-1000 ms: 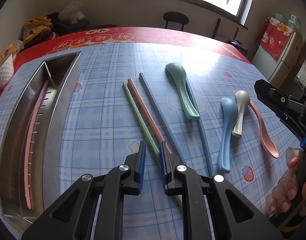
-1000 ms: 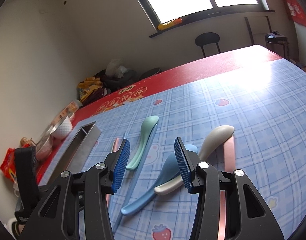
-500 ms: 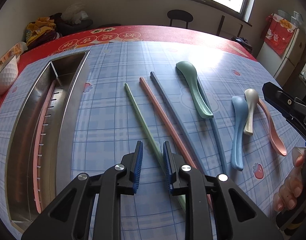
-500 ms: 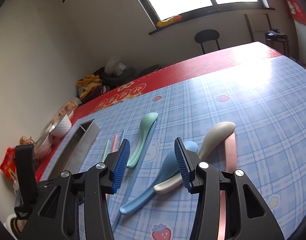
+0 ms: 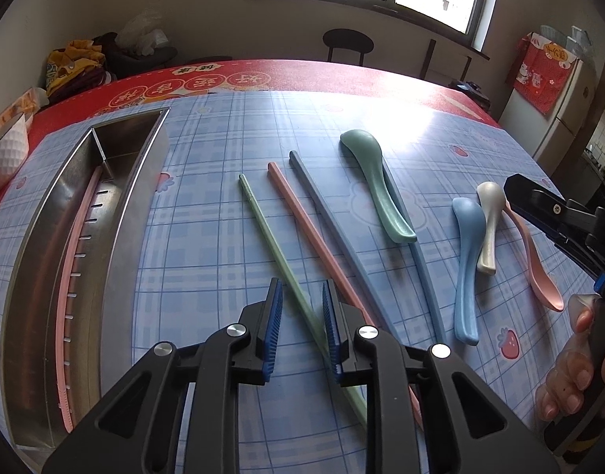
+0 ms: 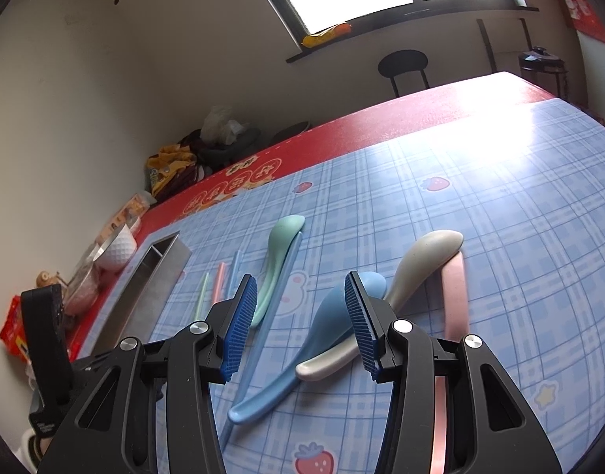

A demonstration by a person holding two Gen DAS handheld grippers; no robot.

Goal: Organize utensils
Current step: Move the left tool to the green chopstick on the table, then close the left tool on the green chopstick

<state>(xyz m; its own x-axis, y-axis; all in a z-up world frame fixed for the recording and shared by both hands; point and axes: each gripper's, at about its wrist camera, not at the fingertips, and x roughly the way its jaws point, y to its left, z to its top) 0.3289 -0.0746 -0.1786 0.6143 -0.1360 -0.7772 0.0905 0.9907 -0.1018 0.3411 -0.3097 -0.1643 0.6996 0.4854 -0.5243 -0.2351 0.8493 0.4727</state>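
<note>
A steel utensil tray point(image 5: 117, 213) lies at the left with one pink chopstick point(image 5: 71, 260) inside. On the cloth lie a green chopstick point(image 5: 271, 237), a pink chopstick point(image 5: 306, 225) and a grey-blue chopstick point(image 5: 322, 205). A green spoon point(image 5: 377, 185) rests on a blue chopstick point(image 5: 425, 272). A blue spoon point(image 5: 466, 260), a beige spoon point(image 5: 490, 221) and a pink spoon point(image 5: 535, 256) lie at the right. My left gripper point(image 5: 300, 316) is open, its jaws on either side of the green chopstick. My right gripper point(image 6: 300, 316) is open and empty above the blue spoon point(image 6: 322, 324).
A white bowl point(image 5: 4, 154) and snack bags point(image 5: 73, 67) sit at the table's far left. A black chair point(image 5: 348, 45) stands behind the table. The right gripper's body and the hand holding it point(image 5: 571, 371) show at the right edge of the left wrist view.
My left gripper has drawn back along the chopsticks and its jaws have opened wider, now on either side of the green chopstick. The right gripper has hardly moved.
</note>
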